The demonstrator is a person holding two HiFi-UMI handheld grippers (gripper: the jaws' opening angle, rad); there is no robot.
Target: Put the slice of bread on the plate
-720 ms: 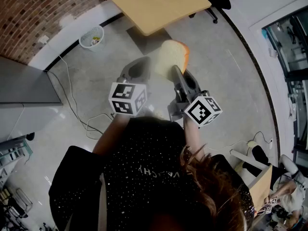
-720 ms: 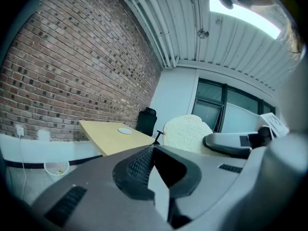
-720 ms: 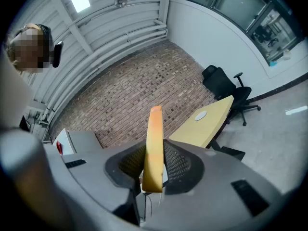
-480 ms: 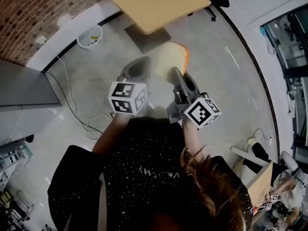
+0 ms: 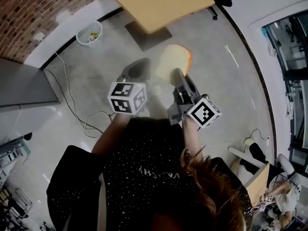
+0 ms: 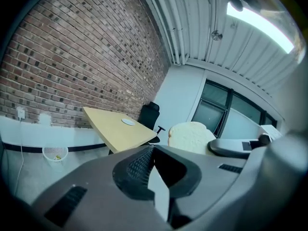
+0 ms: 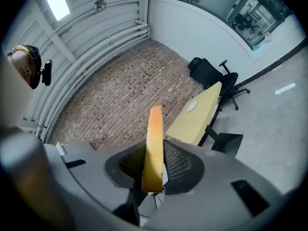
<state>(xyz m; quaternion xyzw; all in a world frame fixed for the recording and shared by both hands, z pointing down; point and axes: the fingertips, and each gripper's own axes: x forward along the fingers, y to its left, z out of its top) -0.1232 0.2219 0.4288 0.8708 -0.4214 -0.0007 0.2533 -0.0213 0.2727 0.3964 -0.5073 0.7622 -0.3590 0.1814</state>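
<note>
- The right claw (image 5: 179, 79) pinches the slice of bread (image 5: 174, 60) upright, edge-on.
- In the head view, the plate (image 7: 192, 106) sits on the worktop (image 5: 154, 6) at twelve o'clock, well apart.
- The left claw (image 5: 137, 70) is closed and empty.

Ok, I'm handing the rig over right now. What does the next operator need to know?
Right claw: shut on the slice of bread, held on edge, in the air above the floor.
Left claw: shut, empty, beside the right one.
Plate: on the wooden table, ahead of both claws and not yet reached.
Done: bread is in the grip.
Left: get to the table, lay the slice flat on the plate, open the right claw.
</note>
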